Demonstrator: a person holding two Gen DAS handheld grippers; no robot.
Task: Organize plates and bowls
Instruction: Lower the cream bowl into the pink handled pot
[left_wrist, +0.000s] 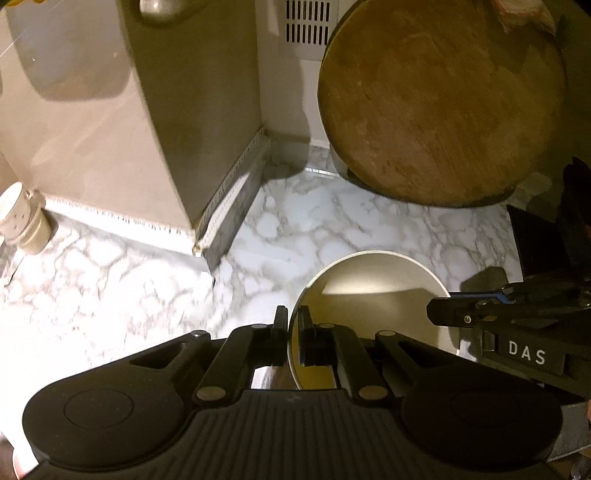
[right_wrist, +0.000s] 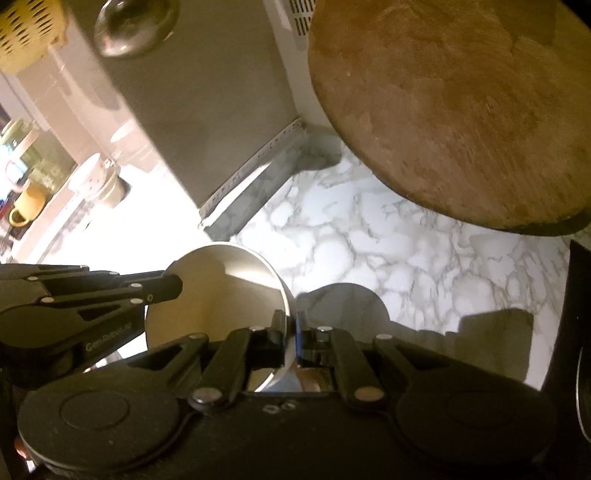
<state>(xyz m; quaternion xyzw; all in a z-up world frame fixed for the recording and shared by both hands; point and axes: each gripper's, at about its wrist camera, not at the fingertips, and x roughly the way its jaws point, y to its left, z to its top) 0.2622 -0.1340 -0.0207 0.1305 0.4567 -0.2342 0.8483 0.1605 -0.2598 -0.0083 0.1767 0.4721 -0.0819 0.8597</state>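
both tongs, left (left_wrist: 292, 332) and right (right_wrist: 291, 332), clenched on opposite rims of one white bowl (left_wrist: 373, 273)

A white bowl (left_wrist: 373, 291), open side up and slightly tilted, hangs above the marble counter (left_wrist: 110, 280).

The counter (left_wrist: 110, 280) is white marble-look with grey veins, smooth and shiny. The bowl (left_wrist: 373, 273) looks like glazed cream ceramic, glossy inside. The round board (left_wrist: 439, 99) is brown wood, matt and scuffed. Both grippers (left_wrist: 291, 332) (right_wrist: 291, 332) are matt black plastic
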